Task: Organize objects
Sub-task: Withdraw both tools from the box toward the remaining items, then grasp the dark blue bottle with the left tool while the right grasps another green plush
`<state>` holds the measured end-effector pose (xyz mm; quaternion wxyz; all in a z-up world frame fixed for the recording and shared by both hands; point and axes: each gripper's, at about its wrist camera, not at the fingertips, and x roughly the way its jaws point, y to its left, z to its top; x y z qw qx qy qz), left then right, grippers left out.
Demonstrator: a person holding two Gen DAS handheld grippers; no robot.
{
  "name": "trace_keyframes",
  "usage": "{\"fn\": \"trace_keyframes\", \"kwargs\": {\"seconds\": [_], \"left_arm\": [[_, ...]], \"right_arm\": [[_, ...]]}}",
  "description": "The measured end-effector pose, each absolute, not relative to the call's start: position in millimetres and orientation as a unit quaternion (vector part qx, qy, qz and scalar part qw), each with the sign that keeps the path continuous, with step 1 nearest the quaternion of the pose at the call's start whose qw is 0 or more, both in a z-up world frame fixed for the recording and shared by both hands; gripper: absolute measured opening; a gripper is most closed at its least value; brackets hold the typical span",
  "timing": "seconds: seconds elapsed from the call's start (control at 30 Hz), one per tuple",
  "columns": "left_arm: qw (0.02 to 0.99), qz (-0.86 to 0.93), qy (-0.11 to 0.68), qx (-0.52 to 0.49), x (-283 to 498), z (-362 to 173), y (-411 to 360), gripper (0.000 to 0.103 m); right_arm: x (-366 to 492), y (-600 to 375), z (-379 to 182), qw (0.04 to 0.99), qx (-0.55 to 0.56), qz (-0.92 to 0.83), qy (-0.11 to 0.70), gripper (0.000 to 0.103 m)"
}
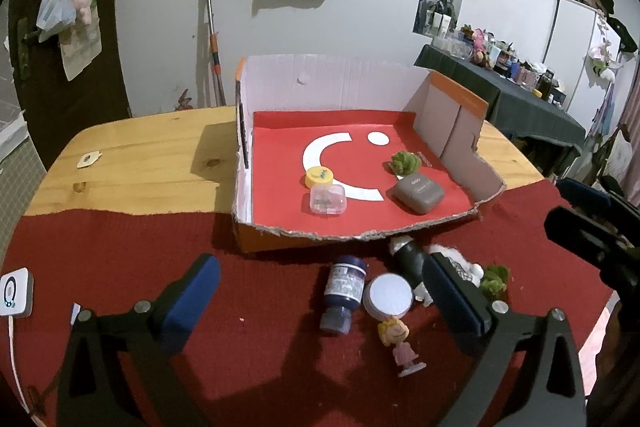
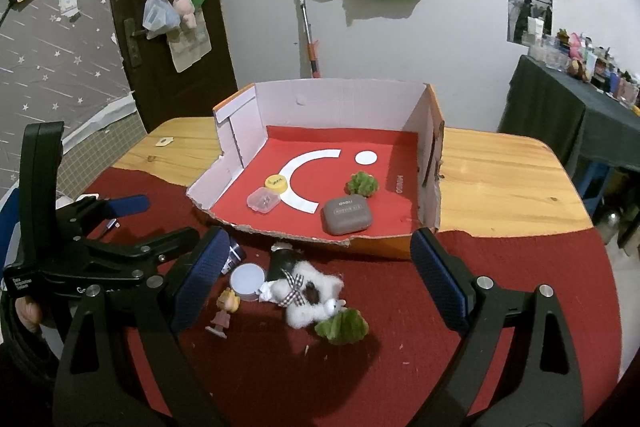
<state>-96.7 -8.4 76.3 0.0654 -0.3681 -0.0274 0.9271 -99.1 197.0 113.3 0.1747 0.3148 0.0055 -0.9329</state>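
Looking down at the desk (image 1: 132, 147), we see a little pile of things on the red cloth (image 1: 248, 283), just in front of the torn edge of the box (image 1: 360, 95). The left tool (image 1: 320, 297) has its jaws wide apart with nothing in them. The blue bottle (image 1: 343, 289) lies right between them, its long side pointing toward the box, touching the white round lid (image 1: 390, 294).

The right tool (image 2: 314, 277) is wide apart and empty too. The fluffy white toy (image 2: 310, 293) and the green plant (image 2: 343, 325) lie between its jaws, so we think that hand is nearer those.

The little doll (image 1: 398, 345) lies close to us. The dark bottle (image 1: 410, 259) is half hidden by the left tool's finger and the fluffy toy. Four small things already sit in the box.
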Motion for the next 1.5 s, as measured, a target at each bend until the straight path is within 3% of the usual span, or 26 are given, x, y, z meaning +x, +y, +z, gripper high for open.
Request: {"fn": "trace_keyframes", "kwargs": {"seconds": [0.43,0.6,0.7,0.87,1.43,1.5], "left_arm": [[0.069,0.919,-0.034,-0.386,-91,57,-12,0.102],[0.073,0.913,-0.034,-0.401,-93,45,-13,0.092],[0.077,0.908,-0.034,-0.411,-96,38,-13,0.085],[0.082,0.903,-0.031,-0.421,-99,30,-11,0.078],[0.088,0.894,-0.037,-0.439,-116,17,-9,0.071],[0.090,0.893,-0.037,-0.439,-118,17,-8,0.066]], "right_arm": [[-94,195,89,0.160,0.342,-0.926,0.022,0.093],[-95,197,69,0.156,0.365,-0.917,0.030,0.092],[-96,199,57,0.150,0.379,-0.913,0.034,0.084],[-99,202,42,0.143,0.402,-0.904,0.034,0.063],[-109,205,22,0.151,0.429,-0.890,0.023,0.044],[-110,204,21,0.153,0.429,-0.890,0.022,0.041]]}}
